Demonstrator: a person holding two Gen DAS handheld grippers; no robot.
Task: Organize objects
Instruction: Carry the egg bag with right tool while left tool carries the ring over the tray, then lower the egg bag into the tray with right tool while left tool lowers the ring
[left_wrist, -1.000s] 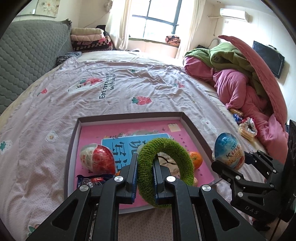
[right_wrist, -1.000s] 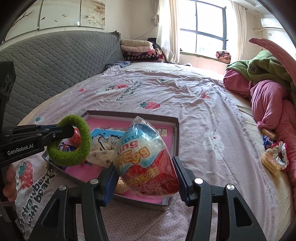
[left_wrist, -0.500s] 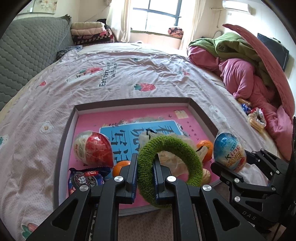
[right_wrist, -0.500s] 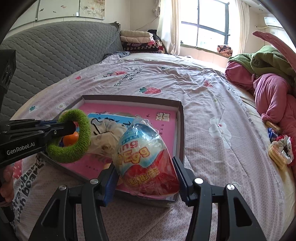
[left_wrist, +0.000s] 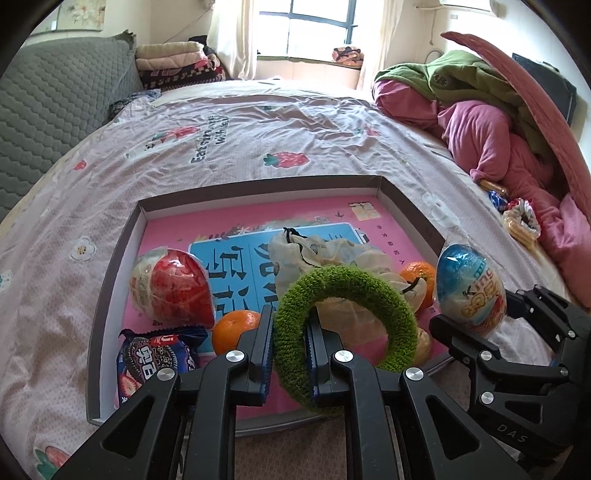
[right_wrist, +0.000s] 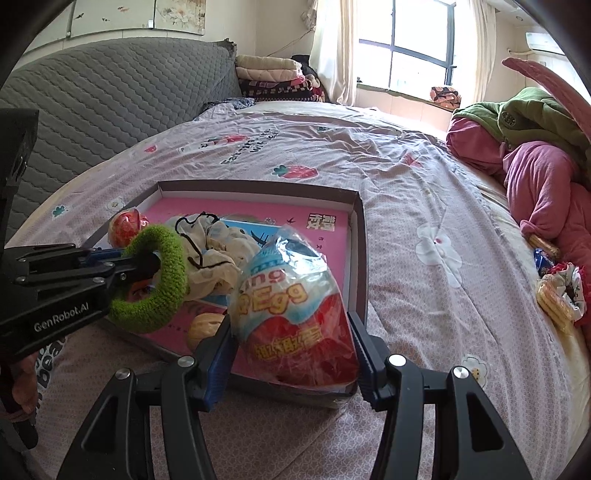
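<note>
Both grippers are loaded and held over the near edge of the shallow box tray (left_wrist: 408, 201) that lies on the strawberry-print bedsheet (left_wrist: 229, 147). The left gripper (left_wrist: 290, 347) is clamped on the rim of a green fuzzy ring (left_wrist: 373, 288), one finger inside the loop and one outside, so the ring stands roughly upright above the tray's near half. The right gripper (right_wrist: 291, 354) is closed on the lower, red half of a wrapped blue-and-red surprise egg (right_wrist: 291, 295), hovering at the tray's near right corner; its loose plastic wrap bulges past the fingers. Already in the tray: a red-and-white wrapped egg (left_wrist: 171, 286) at left, a cookie packet (left_wrist: 155, 360) in the near left corner, an orange (left_wrist: 234, 326) just beside the packet, a crumpled drawstring pouch (left_wrist: 332, 254) in the middle, a second orange (left_wrist: 417, 275) at right, and a pale round item (right_wrist: 203, 328) near the front wall that is too hidden to name. Judgement: the step in hand is setting both held items into the tray. Free pink floor shows mainly toward the far side and the far right corner, so the egg probably wants carrying forward past the pouch and laying on its side low to the floor before release, since an egg shape will likely roll. The ring should be tipped flat and lowered between the near orange and the pouch, opening the fingers only once it rests, as the fuzz may cling to the pads. Keep the two grippers apart; they are close over the near edge.
</note>
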